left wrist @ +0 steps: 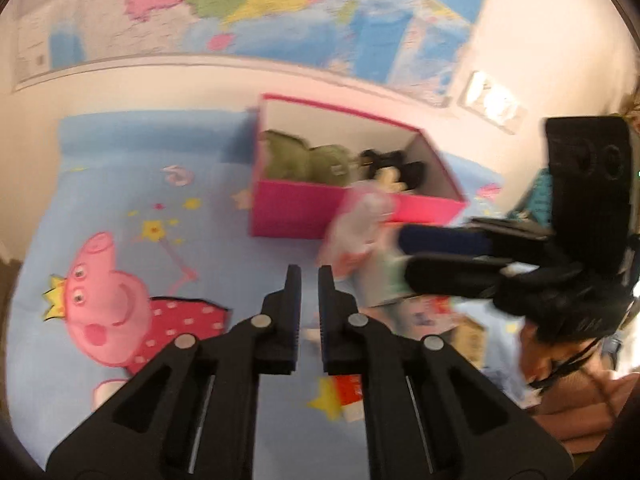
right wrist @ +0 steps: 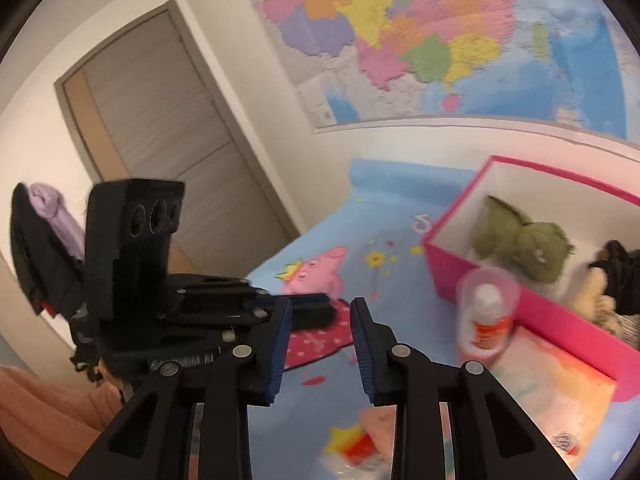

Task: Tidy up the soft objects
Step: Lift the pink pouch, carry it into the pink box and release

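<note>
A pink box (left wrist: 292, 210) stands on the blue cartoon sheet (left wrist: 120, 184) near the wall. It holds a green plush toy (left wrist: 308, 160) and a black and cream plush toy (left wrist: 392, 172). In the right wrist view the box (right wrist: 520, 312) is at the right, with the green plush (right wrist: 528, 240) and the black and cream plush (right wrist: 608, 284) inside. A blurred clear bottle with white and orange inside (right wrist: 486, 316) is in front of the box; it also shows in the left wrist view (left wrist: 356, 228). My left gripper (left wrist: 309, 276) has a narrow gap and is empty. My right gripper (right wrist: 320, 308) is open and empty, and shows in the left wrist view (left wrist: 404, 256).
A coloured map (right wrist: 440, 32) hangs on the wall behind the bed. A grey door (right wrist: 160, 120) is at the left. A wall socket (left wrist: 492, 100) is at the right. A colourful flat item (right wrist: 552, 376) lies beside the box. Dark and purple clothing (right wrist: 40, 240) hangs at the far left.
</note>
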The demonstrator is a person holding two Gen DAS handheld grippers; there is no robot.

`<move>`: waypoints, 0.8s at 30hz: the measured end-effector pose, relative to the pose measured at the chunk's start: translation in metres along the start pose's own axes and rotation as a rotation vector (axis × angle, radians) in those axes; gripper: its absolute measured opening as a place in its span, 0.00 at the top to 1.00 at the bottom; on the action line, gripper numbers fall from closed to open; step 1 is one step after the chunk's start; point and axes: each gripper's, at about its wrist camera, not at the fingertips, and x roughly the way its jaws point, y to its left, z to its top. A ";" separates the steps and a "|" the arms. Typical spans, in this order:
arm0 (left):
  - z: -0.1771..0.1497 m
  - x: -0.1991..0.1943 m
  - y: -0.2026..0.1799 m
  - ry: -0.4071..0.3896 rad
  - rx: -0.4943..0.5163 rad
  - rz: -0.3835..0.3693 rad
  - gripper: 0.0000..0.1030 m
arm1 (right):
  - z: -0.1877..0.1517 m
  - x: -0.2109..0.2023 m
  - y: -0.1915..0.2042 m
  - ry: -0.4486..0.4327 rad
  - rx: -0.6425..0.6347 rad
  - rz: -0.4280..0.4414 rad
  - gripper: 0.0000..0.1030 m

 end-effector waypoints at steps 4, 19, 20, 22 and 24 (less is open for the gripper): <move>-0.016 0.016 0.018 0.064 -0.041 -0.008 0.82 | -0.023 0.012 -0.020 0.098 0.035 -0.065 0.68; -0.047 0.095 -0.008 0.253 0.070 -0.056 0.77 | -0.088 0.040 -0.049 0.298 0.150 -0.189 0.61; -0.048 0.097 -0.009 0.261 0.071 -0.068 0.77 | -0.090 0.040 -0.050 0.293 0.158 -0.187 0.61; -0.048 0.097 -0.010 0.262 0.072 -0.083 0.77 | -0.091 0.043 -0.053 0.286 0.178 -0.182 0.61; -0.049 0.097 -0.011 0.266 0.079 -0.084 0.77 | -0.091 0.042 -0.055 0.272 0.192 -0.182 0.61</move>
